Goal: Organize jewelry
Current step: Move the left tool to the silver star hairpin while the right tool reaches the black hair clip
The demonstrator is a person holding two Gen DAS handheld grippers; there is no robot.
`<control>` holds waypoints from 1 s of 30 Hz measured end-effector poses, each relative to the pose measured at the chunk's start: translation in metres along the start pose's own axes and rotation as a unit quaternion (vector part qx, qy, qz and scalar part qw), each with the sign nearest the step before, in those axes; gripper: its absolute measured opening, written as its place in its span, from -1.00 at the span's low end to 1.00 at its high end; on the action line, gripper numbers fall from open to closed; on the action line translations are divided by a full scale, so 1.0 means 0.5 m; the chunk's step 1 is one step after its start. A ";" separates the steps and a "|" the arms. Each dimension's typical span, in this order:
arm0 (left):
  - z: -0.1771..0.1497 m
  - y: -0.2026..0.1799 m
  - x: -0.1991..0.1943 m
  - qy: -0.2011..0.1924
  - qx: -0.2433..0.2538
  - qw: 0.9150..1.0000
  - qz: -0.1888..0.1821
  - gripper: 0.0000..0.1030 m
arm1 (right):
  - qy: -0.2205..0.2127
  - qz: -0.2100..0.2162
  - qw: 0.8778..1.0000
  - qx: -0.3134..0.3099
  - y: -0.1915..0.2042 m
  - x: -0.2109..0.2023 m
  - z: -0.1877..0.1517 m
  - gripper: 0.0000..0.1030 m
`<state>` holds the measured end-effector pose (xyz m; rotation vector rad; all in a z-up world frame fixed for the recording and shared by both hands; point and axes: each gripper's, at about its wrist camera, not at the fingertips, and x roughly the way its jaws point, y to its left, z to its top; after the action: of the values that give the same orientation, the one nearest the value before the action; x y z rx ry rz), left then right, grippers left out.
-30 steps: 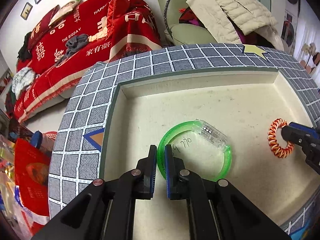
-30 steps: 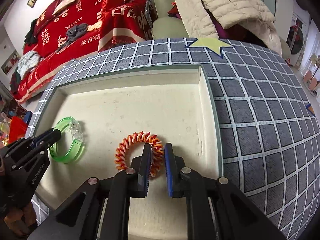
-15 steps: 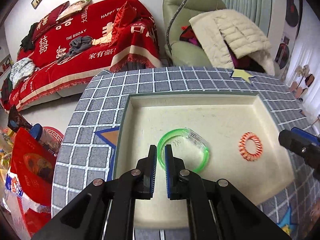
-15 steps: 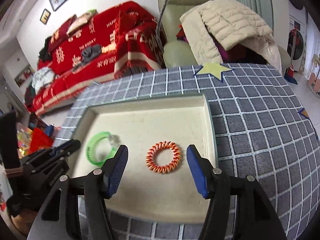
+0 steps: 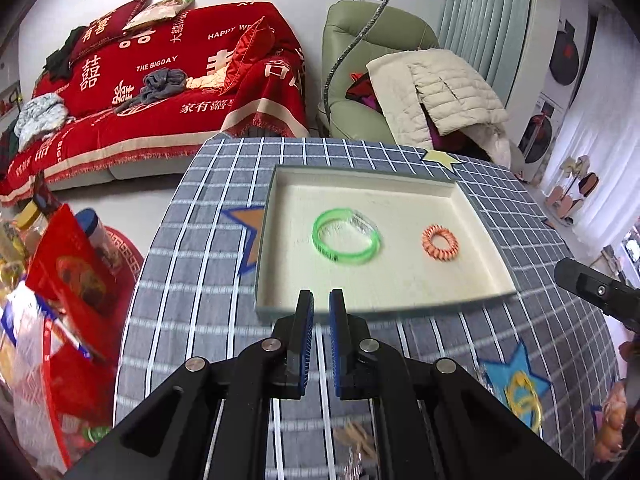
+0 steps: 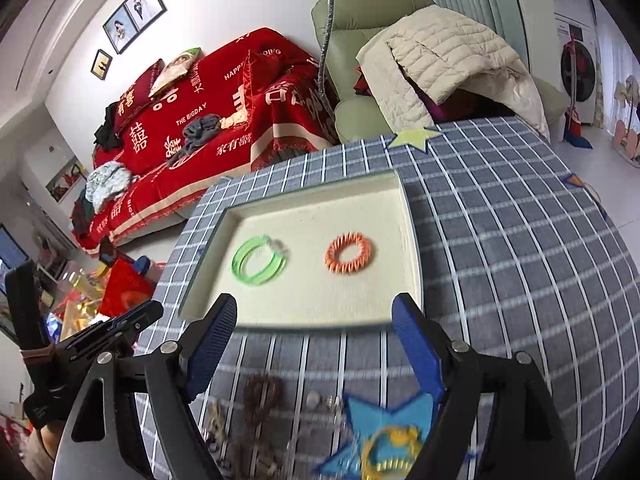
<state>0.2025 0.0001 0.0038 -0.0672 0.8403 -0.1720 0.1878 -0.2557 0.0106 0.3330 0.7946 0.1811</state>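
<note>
Fingers: our right gripper (image 6: 316, 340) gapes wide, empty, directly above loose jewelry (image 6: 264, 398) on worktop; left gripper (image 5: 320, 336) near-closed, empty, farther off.

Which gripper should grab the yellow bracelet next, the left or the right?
Probably the right. The right gripper is wide open, and the yellow bracelet lies close below it on the blue star. The left gripper is shut and sits farther away from it.

In the tray (image 5: 486, 236) the bangle (image 5: 346, 236) lies left of the coiled ring (image 5: 440, 242); loose jewelry (image 6: 262, 396) lies on the table before it.
</note>
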 end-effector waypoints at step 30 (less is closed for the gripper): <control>-0.286 0.040 -0.051 0.047 0.009 0.998 0.039 1.00 | 0.055 -0.040 0.998 -0.012 -0.027 -0.129 -0.315 0.74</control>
<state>0.0816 0.0255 -0.0755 -0.0096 0.9342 -0.1101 0.0296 -0.2512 -0.0540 0.2693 0.9129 0.1341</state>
